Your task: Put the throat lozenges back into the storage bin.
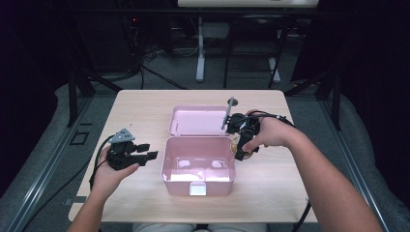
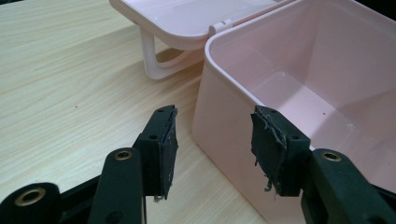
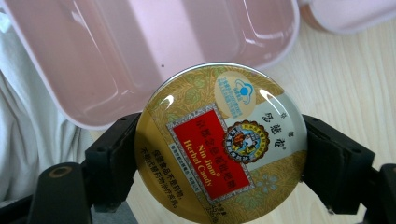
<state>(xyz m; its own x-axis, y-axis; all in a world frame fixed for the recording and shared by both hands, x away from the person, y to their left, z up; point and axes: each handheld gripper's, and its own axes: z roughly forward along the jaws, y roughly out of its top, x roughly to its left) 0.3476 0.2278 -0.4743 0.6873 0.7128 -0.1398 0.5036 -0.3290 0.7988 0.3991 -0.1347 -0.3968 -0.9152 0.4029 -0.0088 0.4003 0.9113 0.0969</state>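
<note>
Scene: a light wood desk (image 1: pixel 145 104) carries an open pink box (image 1: pixel 198 165), its lid (image 1: pixel 198 121) laid flat behind it.
Tin: a round gold candy tin (image 3: pixel 220 142) with a red label; in the high view the tin (image 1: pixel 240 150) sits just beside the box's right wall, off the desk, under the person's right hand (image 1: pixel 268 133).
Right hand-held gripper: the right hand-held gripper (image 3: pixel 219 158) grasps the tin by its rim, one black jaw pressed on each side; in the high view this hand-held gripper (image 1: pixel 241 137) points downward near the box's right rear corner.
Left hand-held gripper: the left hand-held gripper (image 2: pixel 212 142) is released, jaws spread wide with nothing between the worn pads (image 2: pixel 166 149); in the high view it (image 1: pixel 145 152) is held in the left hand (image 1: pixel 113 174) just left of the box, pointing at the left wall.
Box inside: pale and glossy, bottom bare where visible.
Lid detail: a white handle (image 2: pixel 152 58) shows under the lid edge, resting on the desk.
</note>
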